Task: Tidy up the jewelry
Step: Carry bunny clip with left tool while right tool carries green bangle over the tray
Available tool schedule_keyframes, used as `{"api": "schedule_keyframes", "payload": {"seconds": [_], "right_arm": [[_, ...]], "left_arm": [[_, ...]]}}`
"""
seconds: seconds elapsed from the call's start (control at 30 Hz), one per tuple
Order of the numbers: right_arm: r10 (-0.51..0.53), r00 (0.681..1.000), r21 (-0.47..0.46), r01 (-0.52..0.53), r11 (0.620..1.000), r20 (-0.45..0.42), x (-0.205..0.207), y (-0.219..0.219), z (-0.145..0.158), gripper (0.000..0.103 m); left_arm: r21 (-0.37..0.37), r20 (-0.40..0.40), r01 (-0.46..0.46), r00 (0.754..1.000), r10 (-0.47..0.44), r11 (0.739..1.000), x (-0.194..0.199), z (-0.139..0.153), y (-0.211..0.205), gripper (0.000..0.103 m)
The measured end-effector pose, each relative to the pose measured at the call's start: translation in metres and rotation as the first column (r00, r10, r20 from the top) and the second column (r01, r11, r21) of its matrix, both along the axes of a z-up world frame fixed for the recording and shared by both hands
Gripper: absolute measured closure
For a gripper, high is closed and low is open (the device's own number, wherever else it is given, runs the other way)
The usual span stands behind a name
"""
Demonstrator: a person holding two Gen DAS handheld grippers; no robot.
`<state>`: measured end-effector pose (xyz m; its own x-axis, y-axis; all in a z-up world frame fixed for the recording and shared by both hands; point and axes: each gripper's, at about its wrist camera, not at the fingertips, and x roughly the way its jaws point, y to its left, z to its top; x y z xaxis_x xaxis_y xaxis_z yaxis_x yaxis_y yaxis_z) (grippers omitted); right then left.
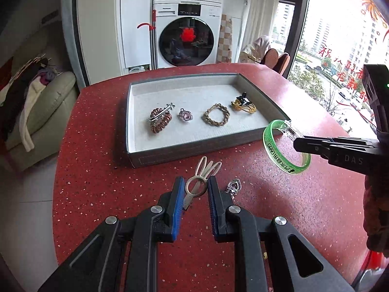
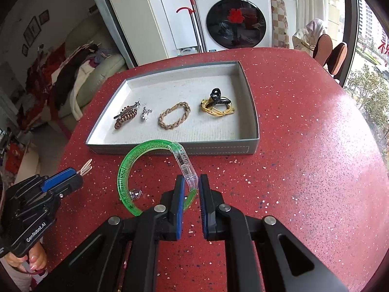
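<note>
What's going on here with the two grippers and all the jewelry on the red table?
A person is sorting jewelry into a grey tray. The left gripper is shut on a beige rabbit-ear hair clip, and the right gripper is shut on a green bracelet, both lifted in front of the tray. Several pieces already lie in the tray. A small silver heart charm is on the table.

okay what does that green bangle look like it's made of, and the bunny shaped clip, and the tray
Green bangle: looks like translucent glittery plastic with a clear clasp section. Bunny-shaped clip: probably matte beige plastic or coated metal; cannot tell which. Tray: apparently grey card or leatherette with stitching along its wall, and a pale textured lining.
</note>
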<state>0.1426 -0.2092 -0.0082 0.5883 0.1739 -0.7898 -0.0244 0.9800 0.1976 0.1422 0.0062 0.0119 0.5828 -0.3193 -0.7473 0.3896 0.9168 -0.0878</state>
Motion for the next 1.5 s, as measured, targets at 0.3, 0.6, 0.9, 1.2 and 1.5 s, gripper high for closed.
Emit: {"api": "schedule_keyframes", "payload": {"seconds": [0.3, 0.6, 0.9, 1.2, 1.5], "right_arm": [[0.017, 1.0, 0.0, -0.017, 1.0, 0.005, 0.036, 0.0, 0.011, 0.09], [0.0, 0.999, 0.009, 0.001, 1.0, -0.044, 0.086, -0.01, 0.004, 0.09], [-0.011, 0.991, 0.017, 0.013, 1.0, -0.131, 0.117, -0.017, -0.026, 0.09], [-0.075, 0.989, -0.061, 0.067, 0.996, -0.125, 0.129, -0.026, -0.043, 0.09], [-0.085, 0.99, -0.108, 0.073, 0.991, -0.109, 0.132, -0.022, -0.049, 0.09]], "left_arm": [[-0.012, 0.014, -0.038, 0.999, 0.038, 0.999, 0.036, 0.017, -0.002, 0.065], [0.023, 0.015, -0.014, 1.0, 0.013, 1.0, 0.089, 0.025, -0.031, 0.065], [0.063, -0.042, 0.019, 0.999, -0.017, 0.998, 0.127, 0.004, -0.059, 0.065], [0.121, -0.073, 0.001, 0.997, 0.008, 0.993, 0.134, -0.028, -0.07, 0.065], [0.195, -0.054, -0.033, 0.998, 0.044, 0.98, 0.137, -0.048, -0.074, 0.065]]}}
